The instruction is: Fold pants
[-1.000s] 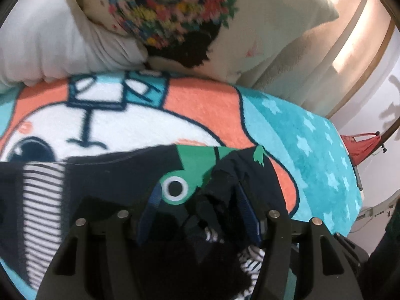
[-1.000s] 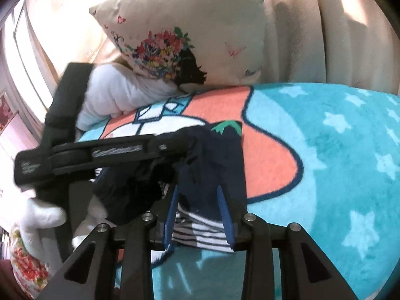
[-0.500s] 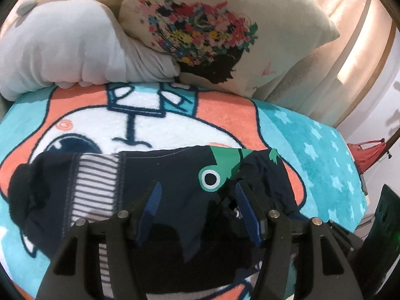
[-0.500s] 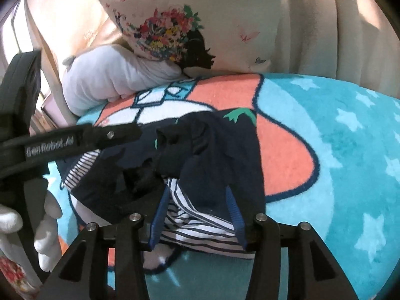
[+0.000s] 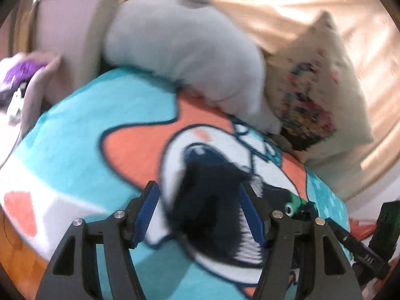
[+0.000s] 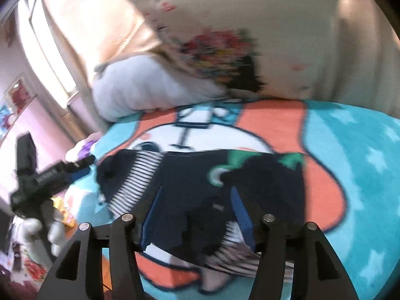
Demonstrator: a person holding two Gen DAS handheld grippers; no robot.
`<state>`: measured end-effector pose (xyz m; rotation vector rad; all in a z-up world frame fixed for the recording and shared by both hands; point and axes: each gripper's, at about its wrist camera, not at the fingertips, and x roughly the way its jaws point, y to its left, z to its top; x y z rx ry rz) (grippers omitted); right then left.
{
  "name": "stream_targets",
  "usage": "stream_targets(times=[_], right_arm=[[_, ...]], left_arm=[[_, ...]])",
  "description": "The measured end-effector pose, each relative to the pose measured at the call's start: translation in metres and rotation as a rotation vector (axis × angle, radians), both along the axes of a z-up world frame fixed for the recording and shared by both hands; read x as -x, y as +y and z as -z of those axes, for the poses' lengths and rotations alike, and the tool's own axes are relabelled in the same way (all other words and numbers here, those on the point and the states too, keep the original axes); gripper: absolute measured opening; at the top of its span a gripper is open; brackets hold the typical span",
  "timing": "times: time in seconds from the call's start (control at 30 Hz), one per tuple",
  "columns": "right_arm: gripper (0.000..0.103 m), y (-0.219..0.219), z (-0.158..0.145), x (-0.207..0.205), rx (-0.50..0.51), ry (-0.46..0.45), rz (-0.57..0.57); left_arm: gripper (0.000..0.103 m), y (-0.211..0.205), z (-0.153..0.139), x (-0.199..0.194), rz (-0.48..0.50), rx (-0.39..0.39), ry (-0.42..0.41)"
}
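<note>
A bed is seen under warm light, covered by a teal blanket printed with white stars and a large orange-and-white cartoon face. And there are the pants, dark navy, spread flat across the middle of the blanket over the cartoon face, nearer its front edge than the pillows. A striped white-and-navy band is shown at their left end, a green patch with a white ring at their upper right, and more striped fabric is bunched at the front edge. In the left wrist view the pants are blurred, a dark end with white stripes lying over the printed eye.

The right gripper is held just above the front part of the pants, its blue-padded jaws having just been opening; cloth is seen between them, but the pads are not pressed on it. The left gripper is parted too, its jaws spread either side of the striped end with nothing pinched. From the right wrist view the left gripper is shown at the blanket's left edge, carried by a white-gloved hand.

Behind, a grey cushion and a cream floral pillow are propped at the blanket's far edge, against beige curtains.
</note>
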<state>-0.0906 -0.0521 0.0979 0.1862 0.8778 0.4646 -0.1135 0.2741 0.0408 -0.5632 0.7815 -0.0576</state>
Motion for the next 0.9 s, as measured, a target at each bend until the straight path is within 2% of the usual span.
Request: stream_targets(times=[0.13,0.33,0.57,0.63,0.77,0.83,0.9], right_arm=[[0.065,0.055,-0.001,-0.022,-0.029,0.068,-0.139],[0.071,0.14,0.011,-0.063,-0.005,0.223,-0.313],[0.078,0.218,0.052,-0.103,0.244,0.4,-0.396],[0.078,0.235,0.063,-0.109,0.338,0.423,-0.397],[0.087,0.259,0.082,-0.116,0.489,0.464,-0.426],[0.084,0.264,0.082,-0.115,0.528,0.46,-0.425],[0.069,0.265,0.081,-0.114,0.564,0.441,-0.421]], left_arm=[[0.065,0.016,0.017,0.009,0.005,0.051,0.017],[0.065,0.023,0.025,0.02,0.024,0.087,0.007],[0.065,0.025,0.028,0.027,0.07,0.099,-0.016],[0.065,0.025,0.031,0.029,0.084,0.106,-0.016],[0.065,0.025,0.033,0.032,0.098,0.118,-0.024],[0.065,0.023,0.032,0.032,0.105,0.122,-0.035],[0.065,0.018,0.029,0.032,0.12,0.13,-0.047]])
